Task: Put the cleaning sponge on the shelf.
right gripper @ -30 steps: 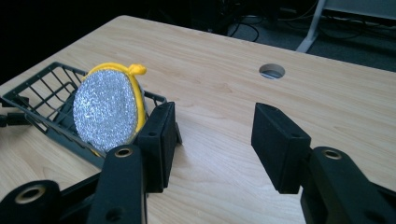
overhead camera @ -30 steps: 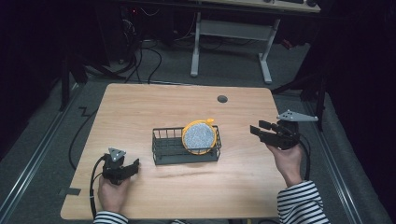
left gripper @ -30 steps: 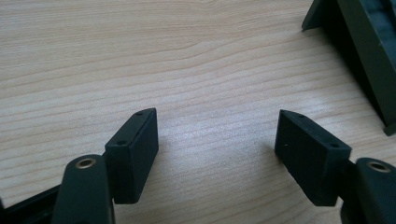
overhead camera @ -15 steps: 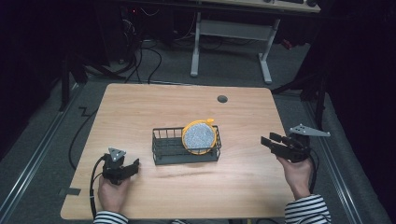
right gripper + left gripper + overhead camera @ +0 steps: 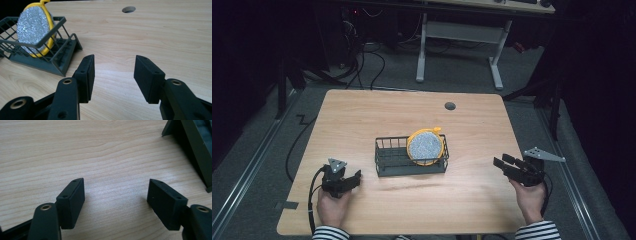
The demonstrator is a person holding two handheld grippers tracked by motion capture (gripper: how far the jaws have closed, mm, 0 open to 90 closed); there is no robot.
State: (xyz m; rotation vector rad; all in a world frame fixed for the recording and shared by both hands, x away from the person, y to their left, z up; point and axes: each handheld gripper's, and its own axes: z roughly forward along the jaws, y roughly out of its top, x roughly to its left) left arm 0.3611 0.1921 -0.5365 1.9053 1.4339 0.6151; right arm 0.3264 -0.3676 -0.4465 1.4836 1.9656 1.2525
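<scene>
1. High view: a dark wire rack (image 5: 411,156) sits near the middle of the wooden table (image 5: 362,115). A round scrubber with a yellow rim (image 5: 425,146) stands on edge in the rack's right end, leaning against the wire. The left gripper (image 5: 353,177) rests low on the table to the left of the rack and a little nearer the person, jaws pointing toward the rack, apart from it. The right gripper (image 5: 501,164) is well to the right of the rack, near the table's right edge, its jaws pointing back toward the rack. A small round hole (image 5: 450,106) lies in the tabletop beyond the rack.

2. Left gripper view: the left gripper (image 5: 115,192) has its jaws spread wide with only bare wood between them. A corner of the rack (image 5: 195,150) shows at the upper right, clear of the jaws.

3. Right gripper view: the right gripper (image 5: 113,68) holds nothing; its jaws stand apart over bare table. The rack (image 5: 50,55) lies ahead to the left, not touched, with the scrubber (image 5: 33,27) upright inside it, silver face toward the camera. The hole (image 5: 128,9) lies far beyond the rack.
</scene>
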